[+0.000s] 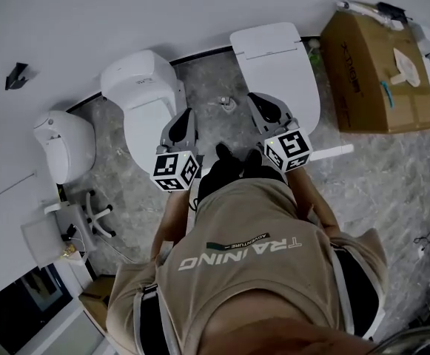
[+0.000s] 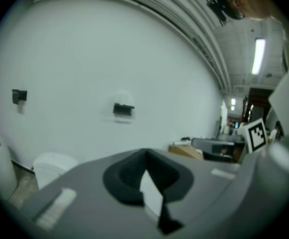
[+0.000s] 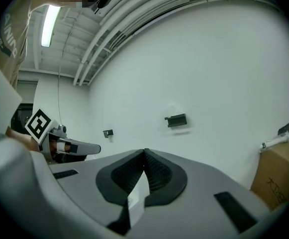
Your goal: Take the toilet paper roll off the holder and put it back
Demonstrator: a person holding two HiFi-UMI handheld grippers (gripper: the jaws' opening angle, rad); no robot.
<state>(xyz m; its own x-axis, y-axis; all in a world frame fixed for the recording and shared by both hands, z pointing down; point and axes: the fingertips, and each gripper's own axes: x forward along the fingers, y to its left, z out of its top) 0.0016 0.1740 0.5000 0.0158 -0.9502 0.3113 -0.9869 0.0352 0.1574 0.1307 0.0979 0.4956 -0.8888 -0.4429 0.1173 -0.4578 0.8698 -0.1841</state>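
Observation:
A black wall holder [image 2: 123,109] is fixed to the white wall ahead; it also shows in the right gripper view, holder [image 3: 176,120]. A faint pale shape sits just above it, and I cannot tell whether that is the toilet paper roll. My left gripper [image 2: 145,153] is shut with nothing between its pads, well short of the wall. My right gripper [image 3: 144,152] is likewise shut and empty. In the head view the left gripper [image 1: 186,119] and right gripper [image 1: 263,103] point side by side toward the wall over the floor.
Three white toilets stand along the wall: a small one [image 1: 63,145], a middle one [image 1: 142,95] and a square-lidded one [image 1: 274,58]. A cardboard box [image 1: 374,69] lies at the right. A second black wall fitting [image 1: 16,74] hangs further left.

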